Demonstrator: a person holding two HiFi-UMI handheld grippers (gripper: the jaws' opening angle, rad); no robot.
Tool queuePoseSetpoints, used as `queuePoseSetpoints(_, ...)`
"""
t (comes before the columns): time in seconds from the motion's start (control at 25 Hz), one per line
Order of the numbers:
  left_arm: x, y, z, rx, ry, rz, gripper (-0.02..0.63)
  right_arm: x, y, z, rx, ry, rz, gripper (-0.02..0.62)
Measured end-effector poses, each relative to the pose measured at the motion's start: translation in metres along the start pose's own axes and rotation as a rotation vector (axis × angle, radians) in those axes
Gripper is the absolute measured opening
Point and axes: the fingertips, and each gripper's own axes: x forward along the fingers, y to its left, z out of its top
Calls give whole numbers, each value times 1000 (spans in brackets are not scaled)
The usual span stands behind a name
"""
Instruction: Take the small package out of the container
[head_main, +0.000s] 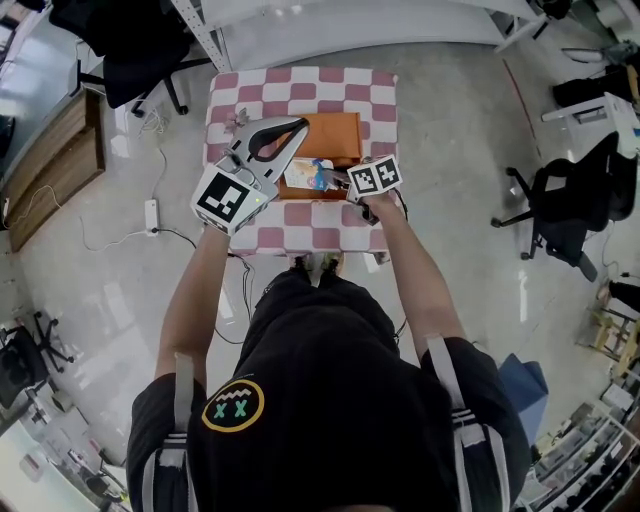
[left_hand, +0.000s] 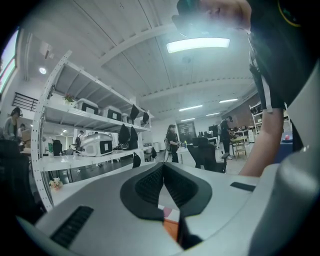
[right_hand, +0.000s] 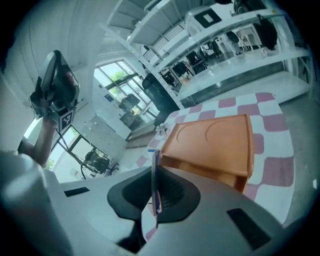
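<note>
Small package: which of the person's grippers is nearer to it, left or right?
Right. The right gripper is shut on the small package; the left gripper sits apart, near the orange container's left edge.

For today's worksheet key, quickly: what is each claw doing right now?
Left claw: closed, nothing in it.
Right claw: closed on the small package.

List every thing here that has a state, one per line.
left claw: shut, empty
right claw: shut on package
package: pinched by its edge, held in the air
container: upright on table
table: covered with checked cloth
</note>
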Motion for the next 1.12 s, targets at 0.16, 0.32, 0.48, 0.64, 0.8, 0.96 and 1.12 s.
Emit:
queuePoseSetpoints(0.16, -7, -3, 2, -5, 10, 19, 20, -24, 25, 28, -114, -82, -11, 26)
queuePoseSetpoints(0.32, -13, -8, 5, -2, 17, 26, 20, -47, 48, 51, -210, -164, -36, 26)
queuePoseSetpoints(0.48, -16, -12, 6, -3, 20, 29, 20, -70, 72, 75, -322, -253, -63, 26)
queuePoseSetpoints(0.64, -20, -14, 6, 0, 24, 30, 20, -91, 95, 95, -426, -324, -99, 26)
queuePoseSetpoints(0.8, -22, -16, 8, 2, 25, 33, 20, -114, 115, 112, -504, -391, -124, 26)
queuePoseSetpoints(0.96, -22, -16, 10, 7, 26, 33, 20, -135, 136, 126, -592, -452, -151, 26)
queuePoseSetpoints(1.12, -23, -17, 12, 11, 27, 32, 20, -156, 158, 136, -690, -527, -179, 26)
